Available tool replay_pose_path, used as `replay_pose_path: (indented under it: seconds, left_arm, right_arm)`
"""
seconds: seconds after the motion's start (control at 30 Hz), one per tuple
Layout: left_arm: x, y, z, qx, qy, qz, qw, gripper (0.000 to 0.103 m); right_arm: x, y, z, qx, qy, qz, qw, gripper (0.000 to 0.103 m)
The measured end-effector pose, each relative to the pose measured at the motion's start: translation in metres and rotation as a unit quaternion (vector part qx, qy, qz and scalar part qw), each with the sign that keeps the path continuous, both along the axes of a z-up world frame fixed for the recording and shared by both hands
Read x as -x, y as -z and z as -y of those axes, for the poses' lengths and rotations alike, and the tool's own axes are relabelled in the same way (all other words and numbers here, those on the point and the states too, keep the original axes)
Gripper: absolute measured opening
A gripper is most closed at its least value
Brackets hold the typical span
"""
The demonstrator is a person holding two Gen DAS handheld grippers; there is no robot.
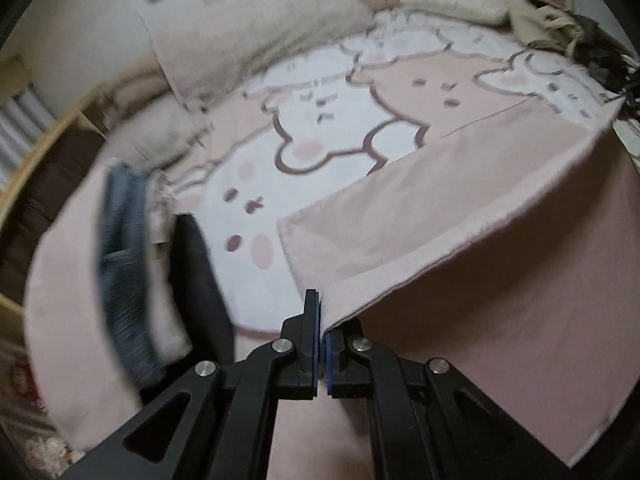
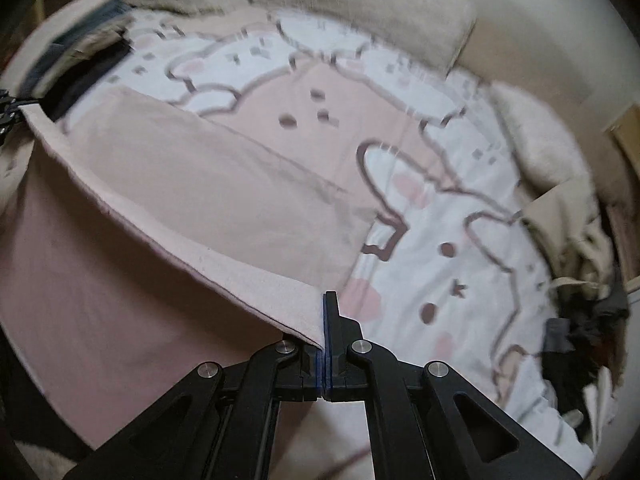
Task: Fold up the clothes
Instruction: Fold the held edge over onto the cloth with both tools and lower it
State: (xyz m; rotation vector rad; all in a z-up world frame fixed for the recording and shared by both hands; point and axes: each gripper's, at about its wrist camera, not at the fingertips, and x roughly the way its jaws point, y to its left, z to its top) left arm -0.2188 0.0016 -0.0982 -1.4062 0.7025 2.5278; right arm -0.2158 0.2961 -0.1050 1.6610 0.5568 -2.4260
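Both claws, left [image 1: 321, 334] and right [image 2: 323, 344], were clenched on the pink cloth's [image 1: 460, 280] edge, lifting it above the bed [image 1: 320, 128].

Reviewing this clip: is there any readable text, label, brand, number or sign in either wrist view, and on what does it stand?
None can be read in either view.
The bedspread carries only cartoon faces and outlines, no letters.
The pink garment, held by the left gripper and right gripper, shows no visible tag or print.
The folded stack is blurred; no label is visible.
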Motion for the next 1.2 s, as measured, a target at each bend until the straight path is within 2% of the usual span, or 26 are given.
replay_pose_path:
  seconds: [0.1,0.2,0.33,0.57,0.77,0.83,0.87,0.9,0.93,0.97,1.0,1.1,1.13,1.2]
  left_arm:
    - [0.028,0.015,0.002,-0.013,-0.012,0.031,0.9994,0.004]
    - [0.056,0.025,0.007,-0.028,-0.023,0.059,0.9976,0.004]
    - [0.086,0.043,0.01,-0.029,-0.032,0.106,0.9935,0.004]
    - [0.114,0.057,0.014,-0.047,-0.053,0.126,0.9895,0.004]
    - [0.123,0.063,0.017,-0.046,-0.061,0.14,0.9872,0.007]
    - [0.125,0.065,0.019,-0.034,-0.069,0.145,0.9865,0.021]
    - [0.128,0.065,0.022,-0.022,-0.08,0.139,0.9868,0.045]
    - [0.13,0.064,0.026,-0.007,-0.094,0.129,0.9871,0.063]
    - [0.133,0.062,0.031,0.0,-0.108,0.118,0.9871,0.064]
    - [0.133,0.058,0.036,-0.005,-0.116,0.112,0.9868,0.064]
    - [0.132,0.054,0.04,-0.014,-0.123,0.108,0.9864,0.064]
    - [0.126,0.04,0.05,-0.039,-0.134,0.094,0.9857,0.064]
    - [0.119,0.035,0.05,-0.048,-0.128,0.088,0.9867,0.064]
    - [0.098,0.025,0.039,-0.066,-0.099,0.081,0.9896,0.064]
  right_arm:
    - [0.032,0.029,-0.007,0.002,0.021,0.045,0.999,0.0]
    - [0.054,0.039,-0.009,0.003,0.029,0.054,0.998,0.0]
    - [0.078,0.049,-0.011,0.009,0.041,0.07,0.997,0.0]
    - [0.107,0.069,-0.013,0.009,0.055,0.087,0.995,0.0]
    - [0.119,0.068,-0.019,0.018,0.078,0.078,0.994,0.0]
    - [0.119,0.062,-0.025,0.021,0.097,0.061,0.993,0.003]
    - [0.12,0.059,-0.028,0.022,0.106,0.052,0.993,0.008]
    - [0.12,0.056,-0.031,0.024,0.115,0.043,0.992,0.021]
    - [0.121,0.053,-0.034,0.025,0.124,0.035,0.991,0.043]
    - [0.121,0.05,-0.037,0.026,0.133,0.026,0.99,0.054]
    - [0.122,0.047,-0.04,0.028,0.142,0.018,0.989,0.06]
    - [0.118,0.038,-0.041,0.044,0.153,0.0,0.987,0.057]
    - [0.112,0.036,-0.032,0.061,0.139,0.003,0.988,0.043]
    - [0.1,0.031,-0.015,0.096,0.112,0.008,0.989,0.032]
